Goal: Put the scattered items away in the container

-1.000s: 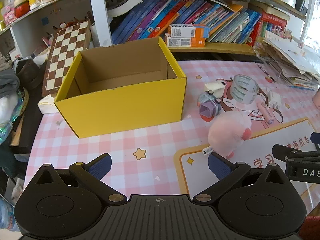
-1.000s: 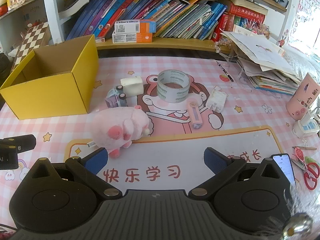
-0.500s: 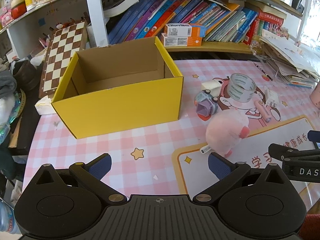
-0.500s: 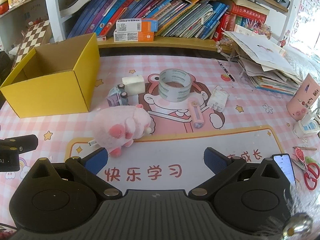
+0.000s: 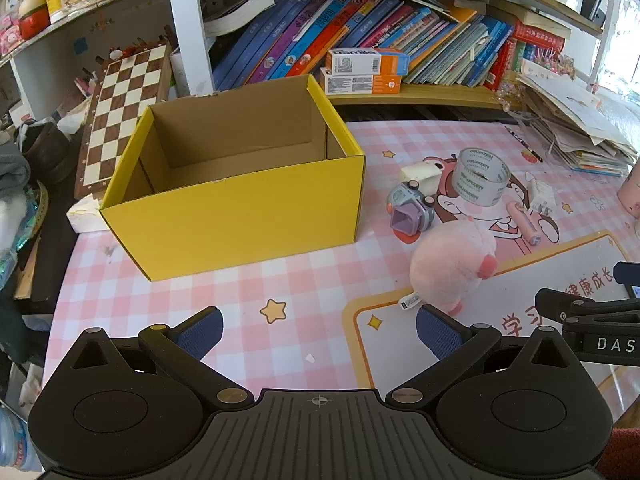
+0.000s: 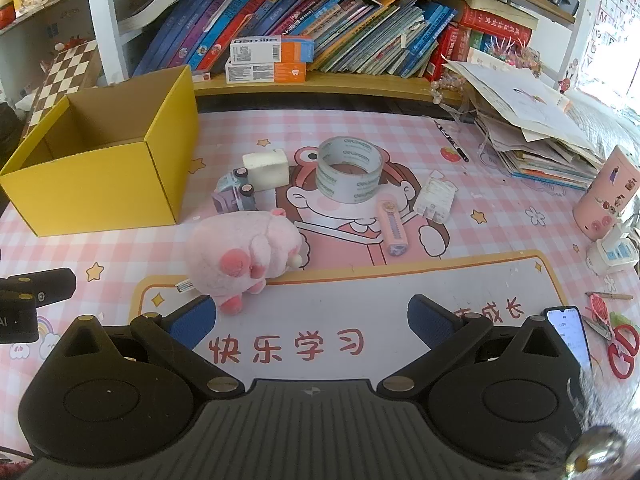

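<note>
Both grippers wide, empty; pink plush [image 6: 244, 252] sits right of yellow box [image 6: 120, 184], nearest right gripper [image 6: 310, 318], ahead-left.

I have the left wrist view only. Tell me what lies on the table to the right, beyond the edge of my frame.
Observer: A smartphone lies screen up near the table's front right corner.
Operator: Report what's beside it.
Observer: Red-handled scissors lie just right of the smartphone.
Operator: Give me the right gripper's state; I see only part of it.
Observer: The right gripper is wide open and empty.
</note>
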